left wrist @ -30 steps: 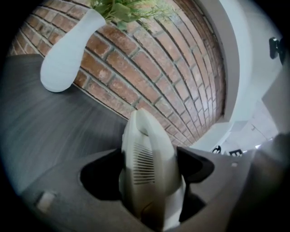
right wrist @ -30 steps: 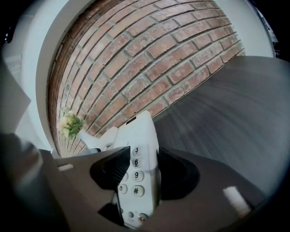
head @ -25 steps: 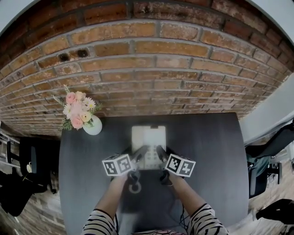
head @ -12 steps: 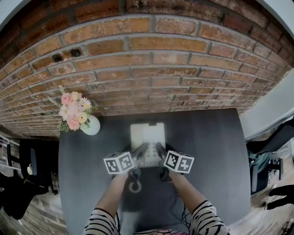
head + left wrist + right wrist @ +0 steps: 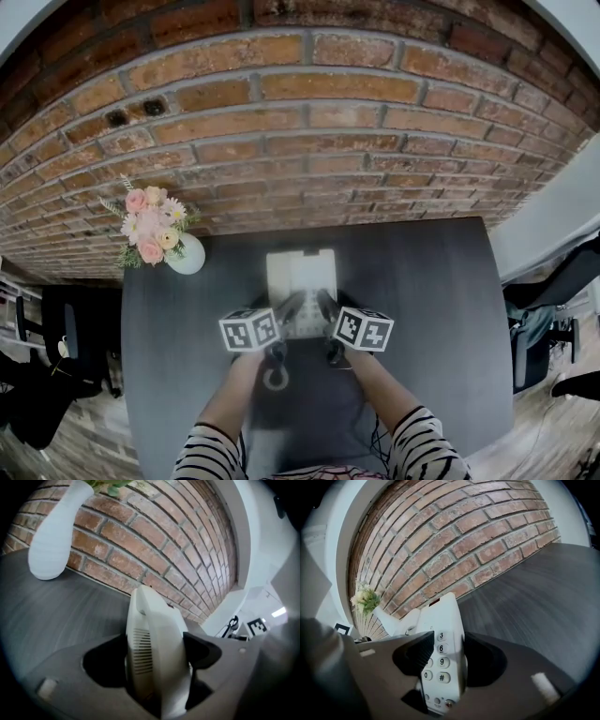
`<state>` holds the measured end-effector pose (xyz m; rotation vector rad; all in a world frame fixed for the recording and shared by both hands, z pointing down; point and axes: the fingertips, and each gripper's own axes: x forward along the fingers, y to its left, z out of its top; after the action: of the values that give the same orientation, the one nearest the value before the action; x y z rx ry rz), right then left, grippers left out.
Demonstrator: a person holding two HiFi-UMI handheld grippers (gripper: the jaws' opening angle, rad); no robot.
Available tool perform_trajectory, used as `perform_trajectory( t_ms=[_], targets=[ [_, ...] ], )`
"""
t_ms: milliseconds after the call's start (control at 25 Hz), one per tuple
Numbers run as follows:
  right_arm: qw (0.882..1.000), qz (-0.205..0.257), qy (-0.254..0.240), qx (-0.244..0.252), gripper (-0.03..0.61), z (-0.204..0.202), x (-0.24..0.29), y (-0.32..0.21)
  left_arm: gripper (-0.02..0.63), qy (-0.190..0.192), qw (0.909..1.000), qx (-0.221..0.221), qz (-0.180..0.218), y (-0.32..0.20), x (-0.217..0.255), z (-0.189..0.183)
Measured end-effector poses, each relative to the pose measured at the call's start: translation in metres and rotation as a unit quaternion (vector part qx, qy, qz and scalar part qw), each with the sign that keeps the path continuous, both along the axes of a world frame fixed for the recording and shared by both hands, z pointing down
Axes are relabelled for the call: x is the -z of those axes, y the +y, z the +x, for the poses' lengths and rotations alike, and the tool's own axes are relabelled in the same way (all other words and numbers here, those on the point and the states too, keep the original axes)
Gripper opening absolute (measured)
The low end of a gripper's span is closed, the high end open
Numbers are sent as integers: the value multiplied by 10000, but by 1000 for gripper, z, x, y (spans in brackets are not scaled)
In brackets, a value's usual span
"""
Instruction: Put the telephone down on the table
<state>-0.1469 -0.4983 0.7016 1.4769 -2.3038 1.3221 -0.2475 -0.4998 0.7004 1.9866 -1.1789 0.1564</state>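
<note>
A white telephone (image 5: 301, 278) lies flat over the dark table (image 5: 422, 309), close to the brick wall. I cannot tell whether it touches the tabletop. My left gripper (image 5: 293, 306) is shut on the phone's near left edge. My right gripper (image 5: 324, 304) is shut on its near right edge. In the left gripper view the phone's ribbed side (image 5: 152, 644) fills the gap between the black pads of that gripper (image 5: 157, 657). The right gripper view shows the keypad (image 5: 440, 656) clamped in that gripper (image 5: 449, 657), with the number keys facing the left pad.
A white vase of pink flowers (image 5: 186, 255) stands at the table's far left corner; the vase (image 5: 52, 536) is also in the left gripper view. The brick wall (image 5: 300, 141) runs along the far edge. Dark chairs (image 5: 66, 337) flank the table.
The left gripper has rolled slightly, so its marker cube shows a different face. The phone and both grips stay where they were.
</note>
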Motion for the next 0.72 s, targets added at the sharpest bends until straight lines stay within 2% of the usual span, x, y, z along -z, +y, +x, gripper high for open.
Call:
perform_trajectory(
  t_ms=[200,320,720],
  targets=[
    [9999,6,114,-1,189,1,0,0,380,-104,9999,-32,45,0,3,1],
    [9999,-12,154,-38,215,3,1,0,383,-196,9996,-50,196,0,5,1],
    [9995,146,272,-17,219,9,11,13,428,-173,9991,-146,364,14,15,0]
  ],
)
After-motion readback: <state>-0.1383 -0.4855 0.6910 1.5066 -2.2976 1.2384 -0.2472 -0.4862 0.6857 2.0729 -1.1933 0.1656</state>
